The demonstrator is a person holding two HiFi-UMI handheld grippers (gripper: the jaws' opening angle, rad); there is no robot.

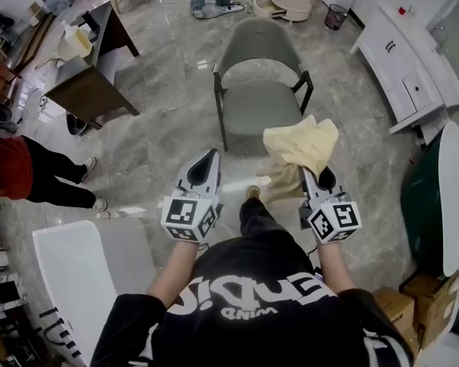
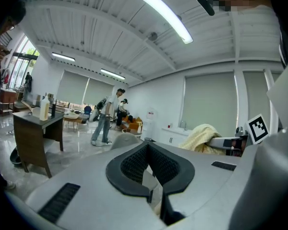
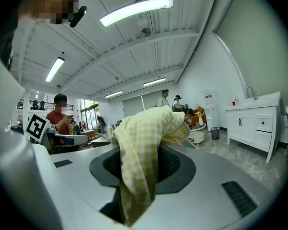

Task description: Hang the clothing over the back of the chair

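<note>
Left tool [image 1: 210,157]: jaws together, nothing between them. Right tool [image 1: 312,176]: jaws clamped on the yellow checked clothing [image 1: 302,147], which bunches above them and trails below, held in the air short of the seat's front edge. Grey armchair [image 1: 260,90]: back bare. Status: clothing picked up. Carrying it over and draping it on the back remain.

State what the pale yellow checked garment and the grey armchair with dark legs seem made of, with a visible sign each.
Yellow checked garment: probably thin woven cotton, matt; limp folds, check weave. Grey armchair: smooth matt upholstery, fabric or leatherette unclear; slim dark legs look metal.
</note>
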